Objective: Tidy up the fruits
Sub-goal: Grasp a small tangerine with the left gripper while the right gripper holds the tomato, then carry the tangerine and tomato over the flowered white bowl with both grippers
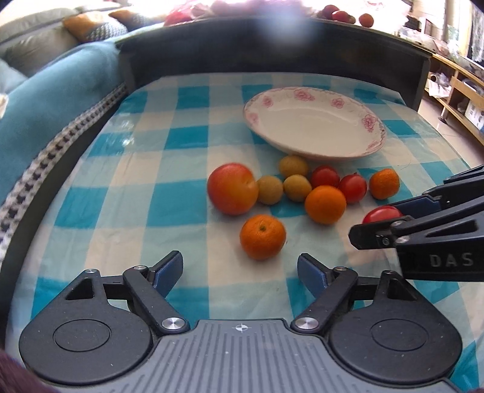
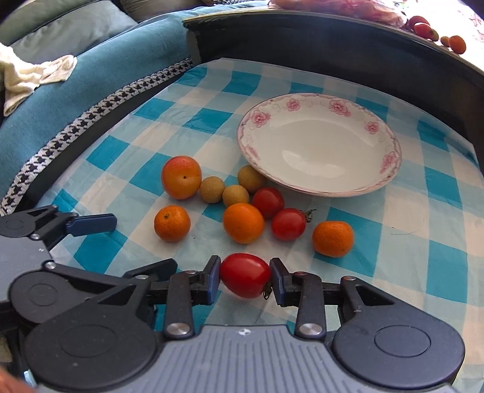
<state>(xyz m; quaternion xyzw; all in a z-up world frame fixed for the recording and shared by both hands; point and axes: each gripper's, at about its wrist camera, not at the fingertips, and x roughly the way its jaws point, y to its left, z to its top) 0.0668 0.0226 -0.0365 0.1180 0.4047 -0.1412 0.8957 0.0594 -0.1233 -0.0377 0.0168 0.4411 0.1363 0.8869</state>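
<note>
My right gripper [image 2: 245, 276] is shut on a red cherry tomato [image 2: 245, 275], held just above the blue checked cloth; from the left wrist view it [image 1: 381, 214] shows between that gripper's fingers at the right edge. My left gripper [image 1: 240, 266] stands open with nothing between its pads, just short of a mandarin [image 1: 262, 237]. Ahead lie a large orange-red fruit [image 1: 233, 189], three small yellow-brown fruits [image 1: 269, 190], two red tomatoes [image 1: 352, 188] and two more mandarins [image 1: 325, 204]. Behind them sits a white plate with pink flowers [image 1: 314, 121], with nothing in it [image 2: 317, 145].
A dark raised board [image 1: 272, 51] walls the table's far side, with more fruit on the ledge above [image 1: 366, 19]. A blue sofa with houndstooth trim [image 2: 90, 112] and a white cloth [image 2: 33, 75] lie to the left. Wooden shelves [image 1: 459, 90] stand at right.
</note>
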